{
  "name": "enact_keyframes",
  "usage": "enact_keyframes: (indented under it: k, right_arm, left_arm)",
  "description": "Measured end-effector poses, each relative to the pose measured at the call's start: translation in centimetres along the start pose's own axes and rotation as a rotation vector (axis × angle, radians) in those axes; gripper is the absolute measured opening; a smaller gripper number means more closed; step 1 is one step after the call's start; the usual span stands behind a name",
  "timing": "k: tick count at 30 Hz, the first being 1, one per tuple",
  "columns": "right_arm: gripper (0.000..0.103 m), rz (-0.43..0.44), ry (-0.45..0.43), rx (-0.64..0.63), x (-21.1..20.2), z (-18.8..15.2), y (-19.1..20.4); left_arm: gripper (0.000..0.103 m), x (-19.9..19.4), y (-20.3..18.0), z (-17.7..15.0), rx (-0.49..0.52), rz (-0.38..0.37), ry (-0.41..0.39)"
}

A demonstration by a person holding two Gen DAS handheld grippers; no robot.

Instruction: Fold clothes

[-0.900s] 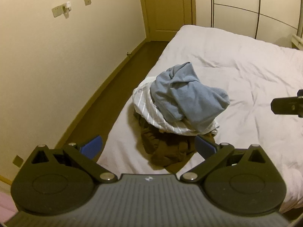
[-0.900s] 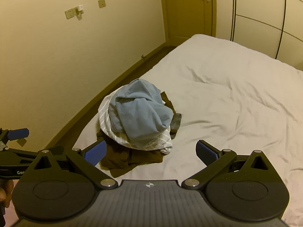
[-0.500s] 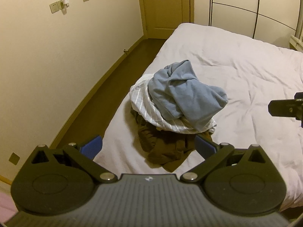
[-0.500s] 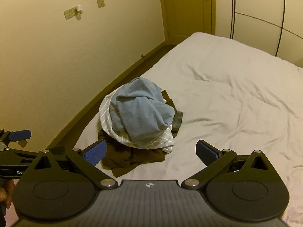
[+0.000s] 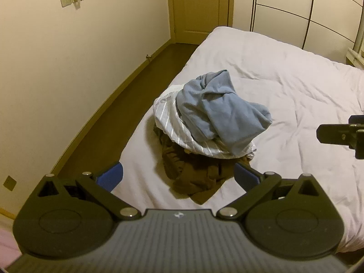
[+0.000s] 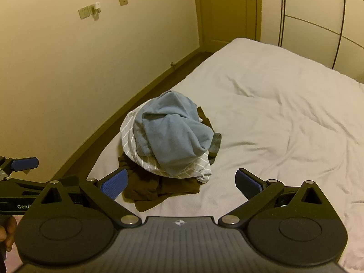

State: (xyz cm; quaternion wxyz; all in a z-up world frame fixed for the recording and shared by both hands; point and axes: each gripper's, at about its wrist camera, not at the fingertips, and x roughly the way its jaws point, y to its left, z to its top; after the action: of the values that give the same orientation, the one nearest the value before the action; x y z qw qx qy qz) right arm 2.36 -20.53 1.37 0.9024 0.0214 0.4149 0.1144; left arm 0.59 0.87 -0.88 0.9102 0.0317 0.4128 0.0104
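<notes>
A heap of clothes (image 5: 204, 132) sits on the bed (image 5: 284, 86) just ahead of both tools, near the bed's left edge: a blue garment (image 5: 223, 111) on top, a striped white one (image 5: 173, 122) under it, a brown one (image 5: 195, 177) at the bottom. The left tool (image 5: 178, 177) and right tool (image 6: 180, 182) both hover with fingers spread wide, holding nothing. A good start, I judge, is pinching only the blue top layer at a free edge and lifting it clear onto bare bed ahead to the right.
</notes>
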Motion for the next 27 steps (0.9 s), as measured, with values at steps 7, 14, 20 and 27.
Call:
enact_keyframes:
  k: [7, 14, 20, 27]
  right_arm:
    - [0.103, -0.019, 0.014, 0.016, 0.2, -0.1, -0.2]
    - [0.103, -0.031, 0.017, 0.018, 0.5, 0.0, -0.3]
    - [0.103, -0.035, 0.024, 0.014, 0.7, 0.1, -0.2]
    - [0.103, -0.058, 0.035, 0.005, 1.1, 0.0, 0.1]
  left_arm:
    - [0.102, 0.1, 0.0, 0.0, -0.004, -0.018, 0.006]
    - [0.102, 0.2, 0.1, 0.0, -0.013, -0.034, 0.008]
    - [0.102, 0.2, 0.4, 0.1, -0.026, -0.042, 0.011]
    - [0.102, 0.4, 0.7, 0.0, -0.038, -0.053, 0.019]
